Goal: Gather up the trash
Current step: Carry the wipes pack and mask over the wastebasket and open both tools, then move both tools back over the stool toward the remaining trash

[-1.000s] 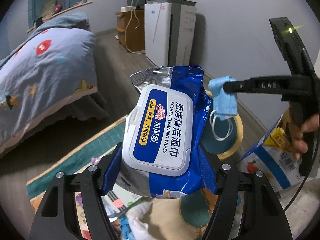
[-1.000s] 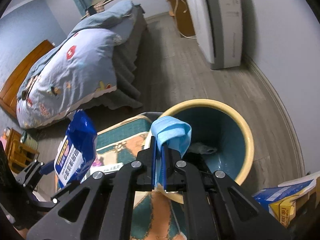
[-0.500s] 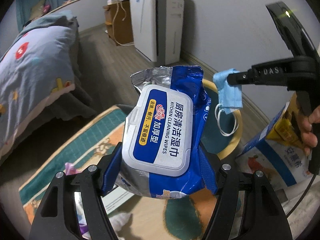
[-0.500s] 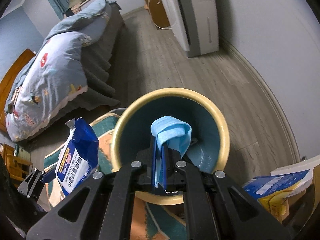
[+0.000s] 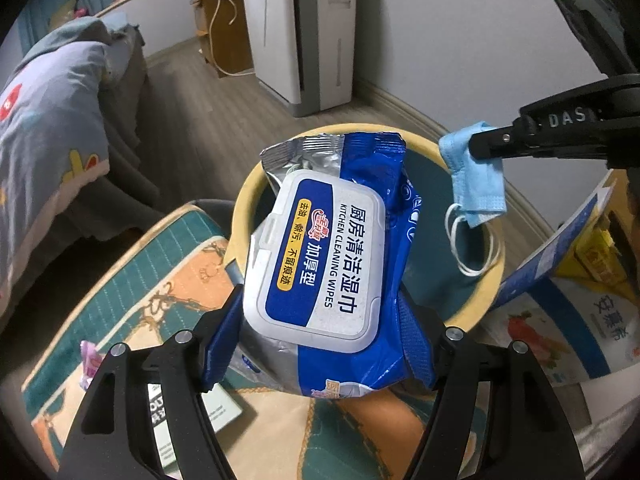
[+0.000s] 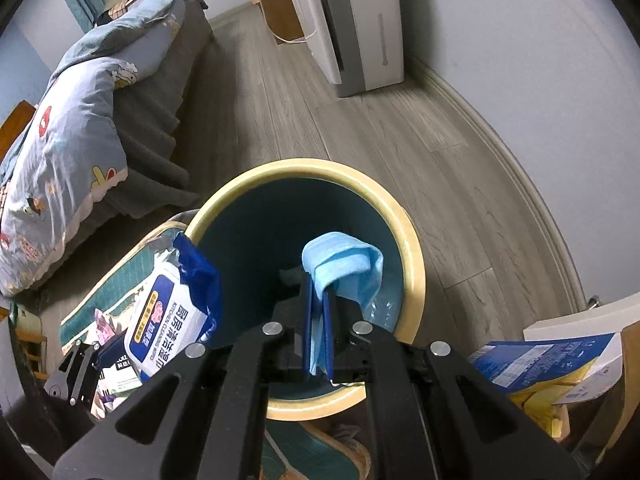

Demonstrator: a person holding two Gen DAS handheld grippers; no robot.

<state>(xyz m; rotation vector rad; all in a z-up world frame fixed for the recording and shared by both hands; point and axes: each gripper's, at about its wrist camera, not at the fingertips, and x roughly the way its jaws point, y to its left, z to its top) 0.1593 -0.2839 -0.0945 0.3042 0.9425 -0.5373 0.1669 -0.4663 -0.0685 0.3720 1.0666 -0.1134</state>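
Left gripper [image 5: 320,320]: matte black plastic linkage arms, silver round screw heads at each pivot, blue finger pads. Right gripper [image 6: 318,320]: same black arms, four silver screws, blue pads. Seen from the left wrist view, its body bears white lettering "DAS" and a lit green indicator.

Two wrist fisheyes, both high, tilted down at the floor.
Left view looks over its left gripper [image 5: 320,312], close; bin [image 5: 490,292] at frame centre. Right view sits directly over the bin [image 6: 412,240], lower centre. Both share the bin, bed [image 5: 48,120] at left, white appliance [image 6: 360,20] at top.
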